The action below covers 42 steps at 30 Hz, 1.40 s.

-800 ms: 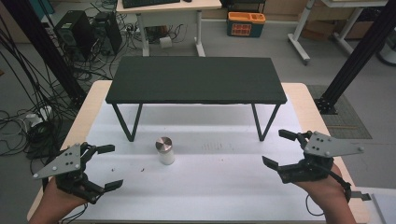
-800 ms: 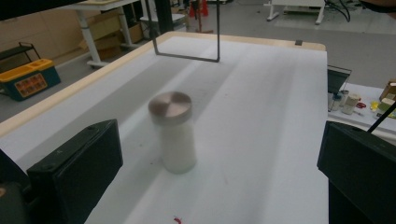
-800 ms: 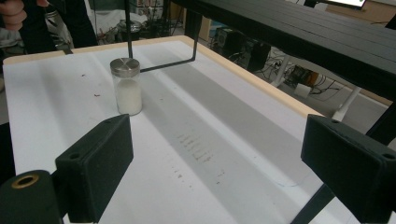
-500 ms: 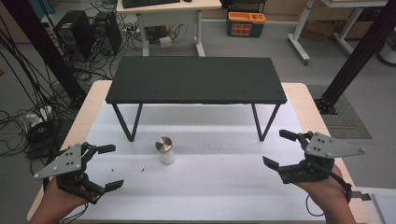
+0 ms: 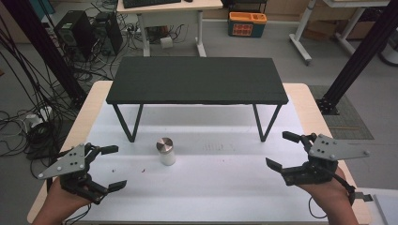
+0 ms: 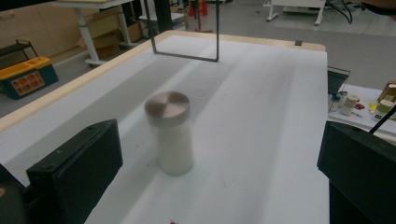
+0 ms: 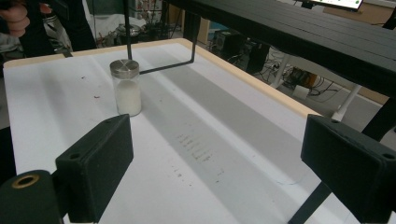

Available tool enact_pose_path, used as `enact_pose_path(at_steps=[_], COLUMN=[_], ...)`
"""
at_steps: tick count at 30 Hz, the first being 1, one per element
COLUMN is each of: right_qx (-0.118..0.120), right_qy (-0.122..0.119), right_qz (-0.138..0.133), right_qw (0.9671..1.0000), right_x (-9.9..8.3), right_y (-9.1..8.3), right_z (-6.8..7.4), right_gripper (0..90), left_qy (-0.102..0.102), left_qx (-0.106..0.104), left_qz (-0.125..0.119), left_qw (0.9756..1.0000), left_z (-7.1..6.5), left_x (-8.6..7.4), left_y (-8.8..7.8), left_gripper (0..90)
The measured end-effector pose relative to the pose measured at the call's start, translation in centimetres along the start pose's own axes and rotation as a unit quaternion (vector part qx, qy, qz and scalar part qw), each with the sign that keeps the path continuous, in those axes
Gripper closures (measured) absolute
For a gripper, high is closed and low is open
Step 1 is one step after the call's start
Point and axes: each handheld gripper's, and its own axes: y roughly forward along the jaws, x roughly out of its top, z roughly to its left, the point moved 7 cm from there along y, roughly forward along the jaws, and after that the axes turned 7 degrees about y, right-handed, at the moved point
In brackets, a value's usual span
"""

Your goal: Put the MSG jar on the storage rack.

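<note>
A small clear jar (image 5: 165, 151) of white powder with a metal lid stands upright on the white table mat, left of centre and just in front of the black shelf. My left gripper (image 5: 112, 167) is at the near left, open and empty, its jaws facing the jar (image 6: 170, 133) a short way off. My right gripper (image 5: 281, 151) is at the near right, open and empty, and its view has the jar (image 7: 126, 87) farther off at upper left.
A low black shelf (image 5: 197, 80) on thin metal legs spans the back half of the table. The wooden table edge (image 5: 84, 117) frames the white mat (image 5: 220, 183). Desks, cables and a computer tower stand on the floor beyond.
</note>
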Motion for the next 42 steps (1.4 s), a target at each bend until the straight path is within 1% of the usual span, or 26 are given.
enact_pose_path(at_steps=[4,5,7,8,9,11,12,13,14,15,17,18,19,20,21,23,24,25,26,29,34,35,36,37,38,42], right_qx=[0.001,0.001,0.002,0.002,0.002,0.003,0.003,0.003,0.005,0.005,0.006,0.006,0.009,0.01,0.01,0.012,0.013,0.013,0.013,0.012,0.009,0.008,0.006,0.006,0.006,0.004], right_qy=[0.001,0.002,0.002,0.003,0.002,0.003,0.004,0.004,0.003,0.003,0.005,0.005,0.006,0.006,0.006,0.007,0.008,0.009,0.009,0.012,0.015,0.016,0.017,0.017,0.017,0.018], right_qz=[-0.002,-0.002,-0.002,-0.002,-0.003,-0.004,-0.005,-0.005,-0.007,-0.007,-0.01,-0.01,-0.014,-0.015,-0.015,-0.017,-0.017,-0.017,-0.017,-0.021,-0.023,-0.024,-0.025,-0.026,-0.026,-0.027], right_qw=[1.0,1.0,1.0,1.0,1.0,1.0,1.0,1.0,1.0,1.0,0.9999,0.9999,0.9998,0.9998,0.9998,0.9998,0.9997,0.9997,0.9997,0.9996,0.9996,0.9995,0.9995,0.9995,0.9995,0.9995], right_x=[-0.1,-0.2,-0.3,-0.4,-0.4,-0.5,-0.6,-0.6,-0.7,-0.7,-0.8,-0.8,-1.0,-1.0,-1.0,-1.3,-1.3,-1.4,-1.4,-1.8,-2.1,-2.3,-2.4,-2.5,-2.5,-2.7], right_y=[0.0,-0.1,-0.1,-0.1,-0.2,-0.2,-0.3,-0.3,-0.3,-0.3,-0.4,-0.4,-0.4,-0.4,-0.4,-0.3,-0.3,-0.3,-0.3,-0.4,-0.8,-1.0,-1.2,-1.3,-1.3,-1.7], right_z=[0.0,0.0,0.0,0.0,0.0,0.0,0.0,0.0,-0.1,-0.1,-0.1,-0.1,0.0,0.0,0.0,0.0,0.0,-0.1,-0.1,-0.1,-0.2,-0.2,-0.2,-0.2,-0.2,-0.1], right_gripper=[8.7,8.7,8.7,8.7,8.7,8.7,8.7,8.7,8.7,8.7,8.7,8.7,8.7,8.7,8.7,8.7,8.7,8.7,8.7,8.7,8.8,8.8,8.8,8.8,8.8,8.8], left_qy=[-0.002,-0.007,-0.007,-0.011,-0.011,-0.018,-0.022,-0.022,-0.024,-0.024,-0.028,-0.028,-0.034,-0.036,-0.036,-0.039,-0.039,-0.044,-0.044,-0.052,-0.057,-0.059,-0.059,-0.061,-0.061,-0.063], left_qx=[0.001,0.0,0.001,0.002,0.002,0.0,0.0,0.0,-0.001,-0.001,-0.003,-0.003,-0.001,0.001,0.001,0.006,0.006,0.01,0.01,0.016,0.017,0.015,0.015,0.015,0.015,0.015], left_qz=[-0.004,-0.009,-0.01,-0.01,-0.01,-0.012,-0.012,-0.012,-0.01,-0.01,-0.006,-0.006,-0.007,-0.008,-0.008,-0.009,-0.009,-0.014,-0.014,-0.017,-0.013,-0.012,-0.012,-0.012,-0.012,-0.007], left_qw=[1.0,0.9999,0.9999,0.9999,0.9999,0.9998,0.9997,0.9997,0.9997,0.9997,0.9996,0.9996,0.9994,0.9993,0.9993,0.9992,0.9992,0.9989,0.9989,0.9984,0.9982,0.9981,0.9981,0.9979,0.9979,0.9978], left_z=[0.0,0.0,0.0,0.1,0.1,0.1,0.2,0.2,0.3,0.3,0.5,0.5,0.7,0.8,0.8,1.1,1.1,1.4,1.4,1.7,2.0,2.1,2.1,2.2,2.2,2.4], left_x=[-0.2,-0.4,-0.5,-0.7,-0.7,-1.1,-1.3,-1.3,-1.5,-1.5,-1.8,-1.8,-2.2,-2.3,-2.3,-2.7,-2.7,-3.1,-3.1,-3.5,-3.7,-3.7,-3.7,-3.8,-3.8,-3.8], left_y=[0.7,1.2,1.5,2.1,2.1,3.0,3.8,3.8,4.6,4.6,5.6,5.6,6.3,6.6,6.6,7.4,7.4,8.0,8.0,8.9,10.3,11.1,11.1,11.7,11.7,12.6], left_gripper=[0.2,0.2,0.2,0.2,0.2,0.2,0.2,0.2,0.2,0.2,0.2,0.2,0.2,0.2,0.2,0.2,0.2,0.2,0.2,0.2,0.2,0.2,0.2,0.2,0.2,0.2])
